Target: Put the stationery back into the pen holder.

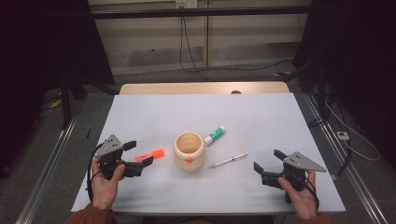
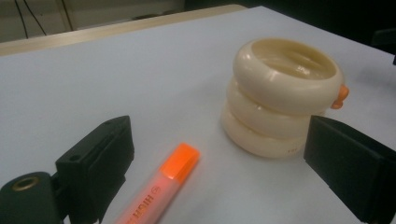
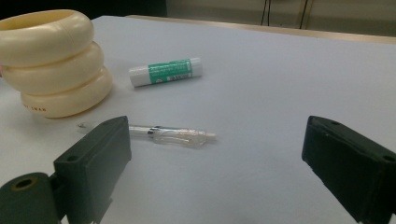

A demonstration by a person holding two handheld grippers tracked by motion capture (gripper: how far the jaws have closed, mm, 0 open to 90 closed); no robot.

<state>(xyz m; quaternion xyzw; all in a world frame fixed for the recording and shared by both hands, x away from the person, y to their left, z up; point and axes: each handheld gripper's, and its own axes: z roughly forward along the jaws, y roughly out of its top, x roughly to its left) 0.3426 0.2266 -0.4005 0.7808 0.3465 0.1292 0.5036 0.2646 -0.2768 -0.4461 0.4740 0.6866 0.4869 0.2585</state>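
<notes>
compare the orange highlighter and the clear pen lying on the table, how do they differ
The orange highlighter is opaque, bright and chunky; the clear pen is see-through and thin. The highlighter lies to the left of the cream pot, between the open jaws of the left gripper; the pen lies to the pot's right, ahead of the right gripper, not between its jaws. Both lie flat on the table, untouched.

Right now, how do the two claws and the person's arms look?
Both the left claw and the right claw are black, each with two blocky jaws and a grey three-cornered plate on top. A black cable loops from the left one beside the hand. The jaw bases show a brass-ringed hole. The sleeves are rust-orange.
</notes>
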